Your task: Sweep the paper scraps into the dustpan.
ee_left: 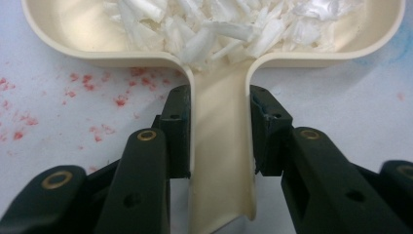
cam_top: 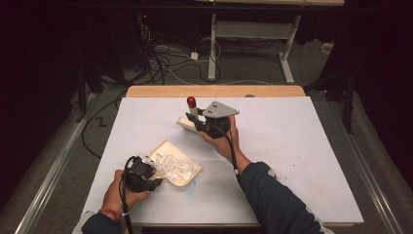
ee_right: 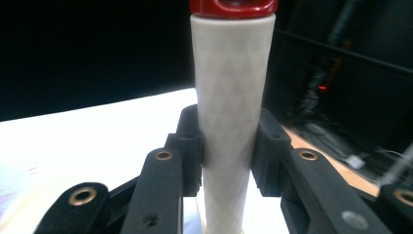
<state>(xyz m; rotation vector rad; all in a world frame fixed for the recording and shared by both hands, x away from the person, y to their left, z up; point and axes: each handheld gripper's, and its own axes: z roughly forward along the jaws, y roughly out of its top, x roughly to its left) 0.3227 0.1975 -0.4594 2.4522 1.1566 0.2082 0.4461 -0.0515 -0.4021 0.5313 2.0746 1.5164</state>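
Though shred-filled (ee_left: pixel 219 29), cream dustpan (ee_left: pixel 221 161), tool-clamped

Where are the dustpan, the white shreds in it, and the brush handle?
dustpan (ee_left: pixel 221 161), left gripper view, on its cream handle.
white shreds (ee_left: pixel 229 29), left gripper view, middle of the heap.
brush handle (ee_right: pixel 229 122), right gripper view, on its white patterned shaft.

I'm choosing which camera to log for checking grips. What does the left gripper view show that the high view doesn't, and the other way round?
The left gripper view shows the left gripper with its black jaws closed on the cream plastic dustpan's handle, and red specks on the white table cover. The high view shows the right gripper clamping a white brush handle with a red cap, plus both forearms. Both show the dustpan's white shredded scraps.
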